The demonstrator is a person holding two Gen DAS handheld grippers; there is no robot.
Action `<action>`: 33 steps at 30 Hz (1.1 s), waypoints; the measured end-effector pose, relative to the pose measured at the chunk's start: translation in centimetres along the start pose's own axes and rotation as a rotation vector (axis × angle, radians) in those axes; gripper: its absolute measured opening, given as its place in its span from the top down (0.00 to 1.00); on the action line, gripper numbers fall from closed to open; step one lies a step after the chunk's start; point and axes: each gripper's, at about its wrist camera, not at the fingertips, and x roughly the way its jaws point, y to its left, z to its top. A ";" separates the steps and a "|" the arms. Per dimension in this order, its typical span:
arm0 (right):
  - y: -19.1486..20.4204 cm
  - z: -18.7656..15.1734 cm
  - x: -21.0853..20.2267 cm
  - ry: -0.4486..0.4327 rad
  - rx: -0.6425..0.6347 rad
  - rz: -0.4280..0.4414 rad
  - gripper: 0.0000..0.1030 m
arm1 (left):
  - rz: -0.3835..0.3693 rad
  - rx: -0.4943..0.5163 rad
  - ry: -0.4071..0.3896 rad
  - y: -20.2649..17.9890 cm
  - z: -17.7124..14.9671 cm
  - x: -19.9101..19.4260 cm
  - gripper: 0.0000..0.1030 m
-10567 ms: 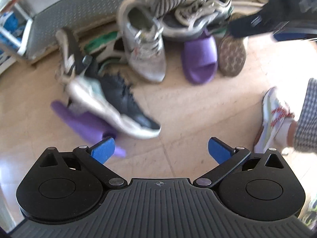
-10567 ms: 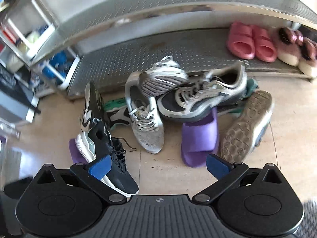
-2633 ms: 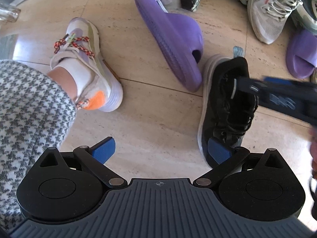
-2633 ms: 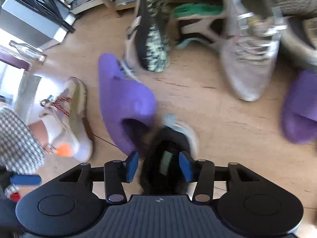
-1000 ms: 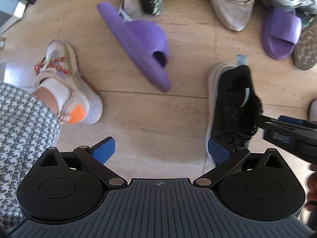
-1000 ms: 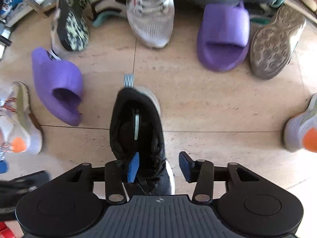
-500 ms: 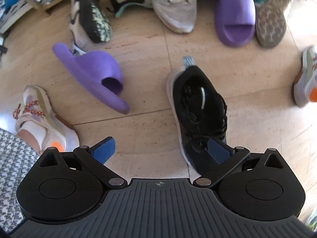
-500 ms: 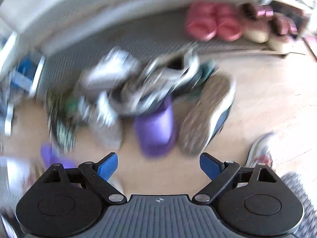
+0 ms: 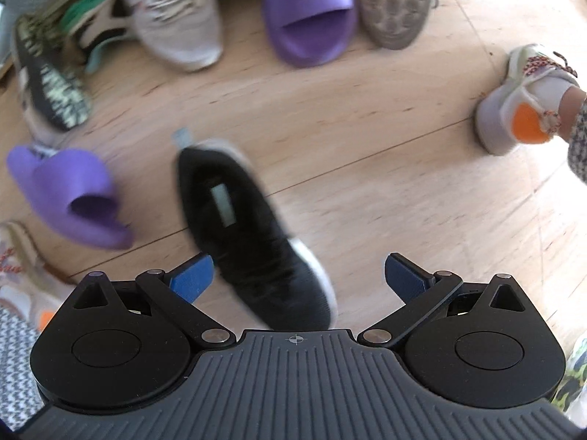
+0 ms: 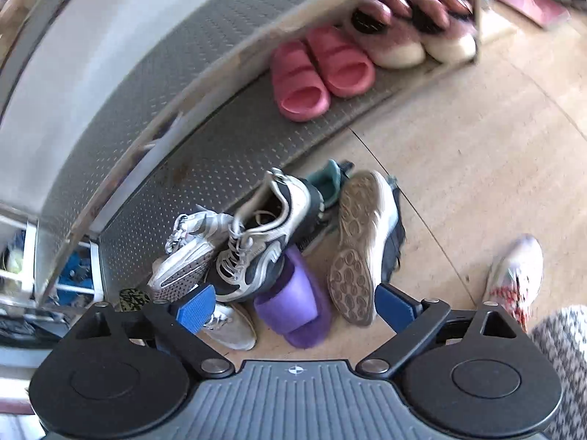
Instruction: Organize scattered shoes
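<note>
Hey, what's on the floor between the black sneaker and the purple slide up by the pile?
Nothing: in the left wrist view, only bare floor separates the black sneaker from the purple slide.

Right gripper [image 10: 293, 306] jaws opening wide, nothing between them. Ahead: shoe pile on floor. Purple slide [image 10: 293, 308] nearest, upturned shoe sole [image 10: 354, 253] beside it, grey sneaker [image 10: 262, 242] on top. Farther ahead, pink slides [image 10: 319, 73] on metal rack shelf [image 10: 220, 154].

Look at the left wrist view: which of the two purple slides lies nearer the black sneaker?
The purple slide at the left, just beside the black sneaker; the other slide lies far up among the pile.
</note>
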 end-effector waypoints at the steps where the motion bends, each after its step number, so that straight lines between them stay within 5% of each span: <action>1: -0.5 0.2 -0.3 0.004 0.038 0.013 0.08 | -0.001 0.006 0.002 -0.7 0.5 0.3 0.01; 5: -1.7 0.4 -1.9 -0.016 0.127 0.066 0.07 | 0.032 0.053 -0.012 -3.6 3.6 1.4 0.01; 14: -4.9 1.0 -5.0 -0.061 0.271 0.155 0.07 | 0.048 0.129 -0.210 -10.2 15.5 1.9 0.01; 19: -6.3 1.0 -6.1 -0.107 0.315 0.161 0.06 | 0.144 0.163 -0.278 -12.1 21.5 4.2 0.01; 28: -7.1 1.2 -6.2 -0.086 0.354 0.203 0.06 | 0.224 0.334 -0.188 -14.9 26.1 10.6 0.05; 30: -6.9 1.2 -5.8 -0.075 0.358 0.213 0.06 | 0.162 0.318 -0.185 -14.3 25.9 10.0 0.10; 32: -6.7 1.1 -5.6 -0.067 0.361 0.217 0.06 | 0.049 0.276 -0.174 -13.5 25.5 8.9 0.36; 33: -6.4 1.1 -5.5 -0.067 0.356 0.213 0.06 | -0.043 0.240 -0.182 -12.8 24.7 7.5 0.42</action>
